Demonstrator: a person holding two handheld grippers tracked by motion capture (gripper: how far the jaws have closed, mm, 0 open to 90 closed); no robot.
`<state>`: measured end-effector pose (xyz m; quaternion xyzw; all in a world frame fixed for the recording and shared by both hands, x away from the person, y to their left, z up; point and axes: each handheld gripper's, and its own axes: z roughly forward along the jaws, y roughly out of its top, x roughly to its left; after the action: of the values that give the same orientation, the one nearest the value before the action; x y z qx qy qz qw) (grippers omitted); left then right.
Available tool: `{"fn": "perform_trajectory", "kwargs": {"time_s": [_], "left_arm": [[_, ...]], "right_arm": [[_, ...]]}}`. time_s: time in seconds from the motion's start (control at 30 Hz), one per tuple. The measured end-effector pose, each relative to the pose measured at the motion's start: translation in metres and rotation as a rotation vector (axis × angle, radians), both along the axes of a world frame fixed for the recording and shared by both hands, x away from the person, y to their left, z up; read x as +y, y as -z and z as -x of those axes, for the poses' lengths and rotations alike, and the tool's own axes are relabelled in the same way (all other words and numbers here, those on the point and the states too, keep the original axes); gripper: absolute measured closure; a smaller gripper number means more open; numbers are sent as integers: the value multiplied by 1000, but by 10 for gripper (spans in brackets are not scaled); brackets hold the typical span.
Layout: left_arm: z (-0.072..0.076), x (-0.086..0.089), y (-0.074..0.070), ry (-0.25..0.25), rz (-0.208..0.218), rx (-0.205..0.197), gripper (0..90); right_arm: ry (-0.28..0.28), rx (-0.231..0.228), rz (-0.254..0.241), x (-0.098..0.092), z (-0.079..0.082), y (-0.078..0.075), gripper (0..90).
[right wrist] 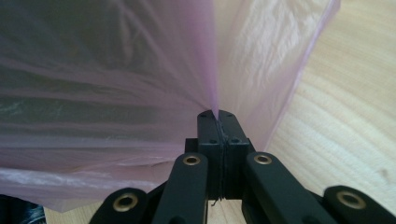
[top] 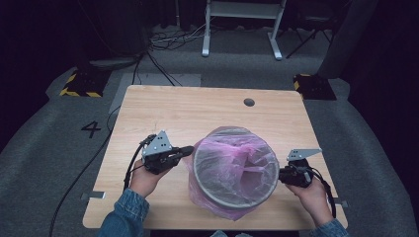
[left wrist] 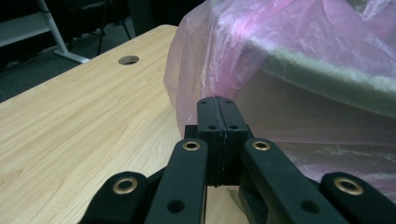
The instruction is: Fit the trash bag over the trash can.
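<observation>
A round grey bin (top: pixel 217 197) lined with a thin pink plastic bag (top: pixel 242 153) stands on the wooden table (top: pixel 197 108), toward its near right. My left gripper (top: pixel 189 149) lies level at the bin's left side. In the left gripper view its jaws (left wrist: pixel 217 100) are shut, their tips right up against the bag (left wrist: pixel 261 37), with no film seen pinched. My right gripper (top: pixel 280 174) is at the bin's right side. In the right gripper view it (right wrist: pixel 216 113) is shut on the bag (right wrist: pixel 116 70), and the film draws taut to a point at the tips.
A round cable hole (top: pixel 249 102) is in the table's far side. Beyond the table stand a white frame (top: pixel 242 29), floor cables and yellow-black striped blocks (top: pixel 79 84). Bare tabletop lies left of and behind the bin.
</observation>
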<state>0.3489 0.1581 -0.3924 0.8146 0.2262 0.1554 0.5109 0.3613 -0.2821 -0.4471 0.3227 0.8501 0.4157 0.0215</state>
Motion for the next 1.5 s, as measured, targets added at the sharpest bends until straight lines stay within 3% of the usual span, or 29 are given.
{"fn": "perform_trajectory", "kwargs": {"time_s": [0.1,0.17,0.23,0.37,0.47,0.7,0.8,0.93,0.97,1.0,1.07,1.13,1.17,1.23,1.33,1.4,1.5], "left_arm": [[-1,0,14,-13,-60,27,898],[-1,1,21,-1,-36,48,898],[0,2,24,11,-19,53,898],[5,2,26,22,-37,51,898],[8,5,30,32,-52,62,898],[19,9,50,82,-64,117,898],[18,7,54,94,-68,148,898],[17,1,58,128,-96,167,898],[18,0,59,137,-116,174,898],[19,-2,62,145,-145,179,898],[22,-5,69,146,-198,184,898],[22,-8,77,105,-266,189,898],[20,-8,80,78,-275,192,898],[15,-3,82,38,-228,208,897],[11,8,77,-21,-141,188,896],[15,14,68,-6,-60,149,896],[20,19,57,-12,-38,111,895]], "right_arm": [[-1,-54,-10,0,6,-10,877],[1,-70,-24,-2,7,-14,879],[-10,-43,-16,-2,6,-10,891],[-51,86,68,5,4,8,896],[-74,135,107,6,9,15,896],[-119,177,101,7,27,31,893],[-122,199,101,8,27,34,893],[-106,191,141,11,24,33,893],[-98,194,146,9,23,33,895],[-79,186,185,9,23,34,896],[-67,189,173,3,22,35,896],[-55,178,188,1,25,34,896],[-50,170,198,0,26,33,897],[-29,159,210,-3,27,32,896],[-16,158,190,-9,27,32,880],[-39,111,142,-12,31,26,674],[-86,14,64,-15,38,11,383]]}}
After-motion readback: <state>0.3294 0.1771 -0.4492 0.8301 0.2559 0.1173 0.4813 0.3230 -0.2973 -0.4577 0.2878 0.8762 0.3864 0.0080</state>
